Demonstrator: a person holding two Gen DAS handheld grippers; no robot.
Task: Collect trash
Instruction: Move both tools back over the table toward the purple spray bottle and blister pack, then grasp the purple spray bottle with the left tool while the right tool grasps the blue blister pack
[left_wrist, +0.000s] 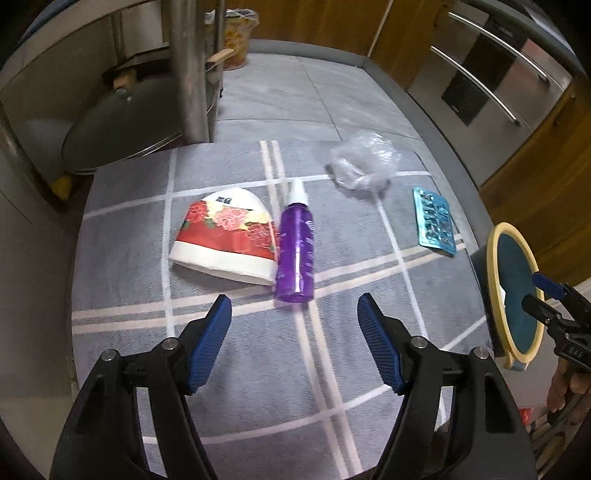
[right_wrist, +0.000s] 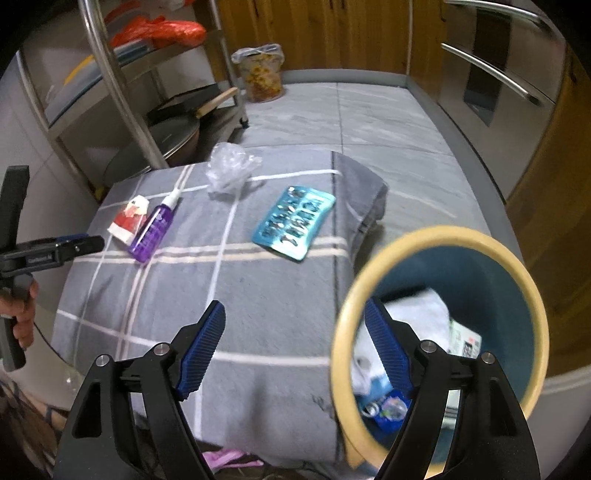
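A grey checked cloth lies on the tiled floor with trash on it. A flattened red floral paper cup touches a purple spray bottle lying on its side. Farther off sit a crumpled clear plastic wrap and a teal blister pack. My left gripper hovers open just short of the bottle, holding nothing. A teal bin with a yellow rim stands at the cloth's right edge. My right gripper is open above it, its right finger over the bin's mouth and the rim's near arc between the fingers, untouched.
White paper and wrappers lie inside the bin. A steel rack with a glass pot lid stands left of the cloth. A small lined floral pail sits at the back. Steel appliance fronts with bar handles and wooden doors line the right.
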